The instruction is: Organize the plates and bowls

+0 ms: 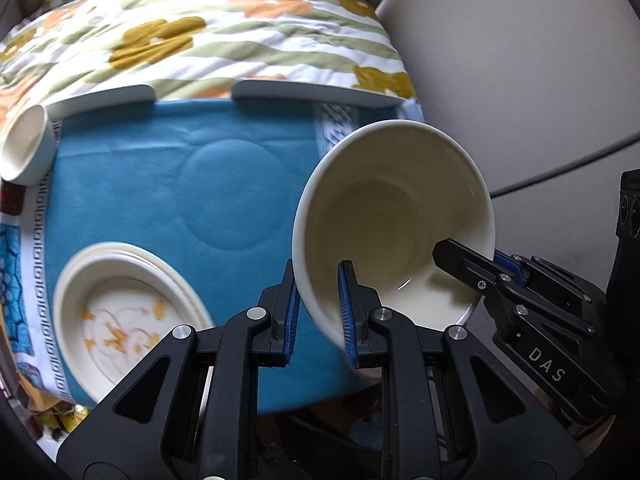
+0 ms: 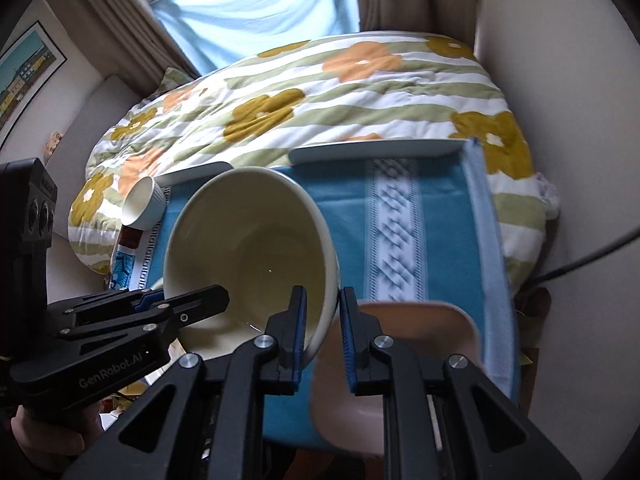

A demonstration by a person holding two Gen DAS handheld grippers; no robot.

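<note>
1. Bowl (image 1: 394, 220), big and cream, is up in the air over the blue cloth (image 1: 160, 168), tipped so its open side faces both cameras.
2. The left gripper (image 1: 318, 312) pinches the bowl's rim, with one finger inside the bowl and one outside.
3. The right gripper (image 2: 322, 328) pinches the rim on the other side in the same way, so both are clamped on the one bowl.
4. The plates (image 1: 128, 320) sit in a stack on the blue cloth, to the left of the bowl and below it.
5. A small white cup (image 1: 26, 148) sits at the far left edge of the blue cloth.
6. A pink bowl (image 2: 400, 376) sits on the blue cloth just under the right side of the big bowl.
7. I think the step now is to carry the big bowl to its spot and set it down.
8. To do it well, move both hands together and keep the same squeeze, so the rim does not slip or twist.
9. Turn the bowl flat before it goes down, then let go only when it rests.
10. The bowl's bottom is hidden, and I cannot tell where it should go.
11. The pink bowl is blurry and partly cut off by the right gripper, and the plates are blurry too, so I cannot count them.
</note>
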